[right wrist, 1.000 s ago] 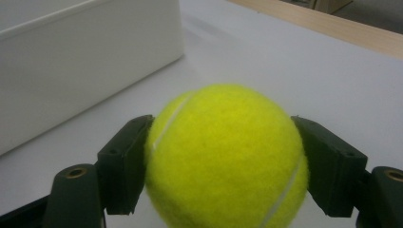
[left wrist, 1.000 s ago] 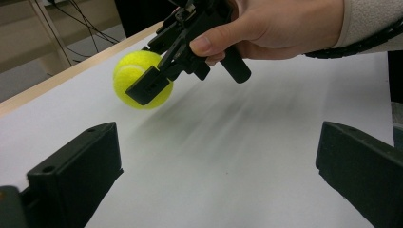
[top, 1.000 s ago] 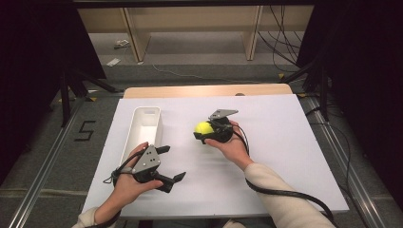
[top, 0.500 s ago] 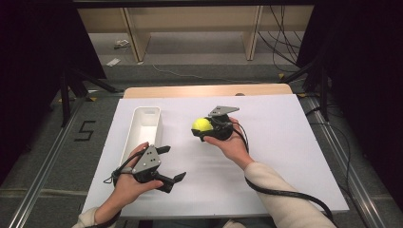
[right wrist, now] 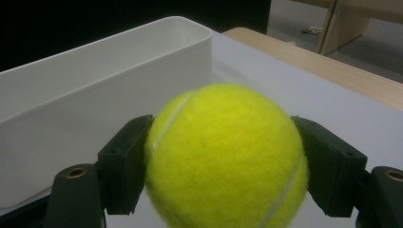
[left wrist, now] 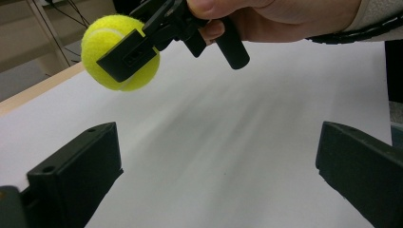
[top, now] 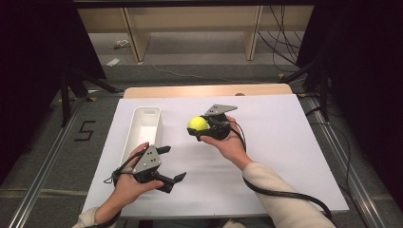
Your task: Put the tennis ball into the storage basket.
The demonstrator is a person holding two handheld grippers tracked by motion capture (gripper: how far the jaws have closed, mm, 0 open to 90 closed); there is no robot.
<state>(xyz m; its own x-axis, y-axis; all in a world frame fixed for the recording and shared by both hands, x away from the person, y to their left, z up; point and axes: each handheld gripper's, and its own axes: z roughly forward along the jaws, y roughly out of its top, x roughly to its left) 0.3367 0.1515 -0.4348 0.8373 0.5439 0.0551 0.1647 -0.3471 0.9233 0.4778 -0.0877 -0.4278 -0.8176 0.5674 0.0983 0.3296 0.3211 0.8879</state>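
Note:
A yellow tennis ball (top: 197,124) hangs above the white table sheet, clamped between the jaws of my right gripper (top: 199,127). Up close, the ball (right wrist: 225,159) has a black jaw pressed on each side, and the gripper (right wrist: 223,166) points toward the white bin (right wrist: 95,90). The long white bin (top: 142,130) lies to the ball's left. My left gripper (top: 172,167) rests low near the front left of the sheet, its jaws wide apart with nothing between them. From the left gripper (left wrist: 214,175), the ball (left wrist: 119,52) and the other hand show ahead.
The white sheet (top: 294,152) covers most of a wooden table (top: 204,90). Floor rails, cables and wooden legs lie beyond the table's far edge. A black cable (top: 285,194) trails from the right gripper along the sleeve.
My right gripper has carried the ball a little to the left, toward the bin. The left gripper has stayed in place.

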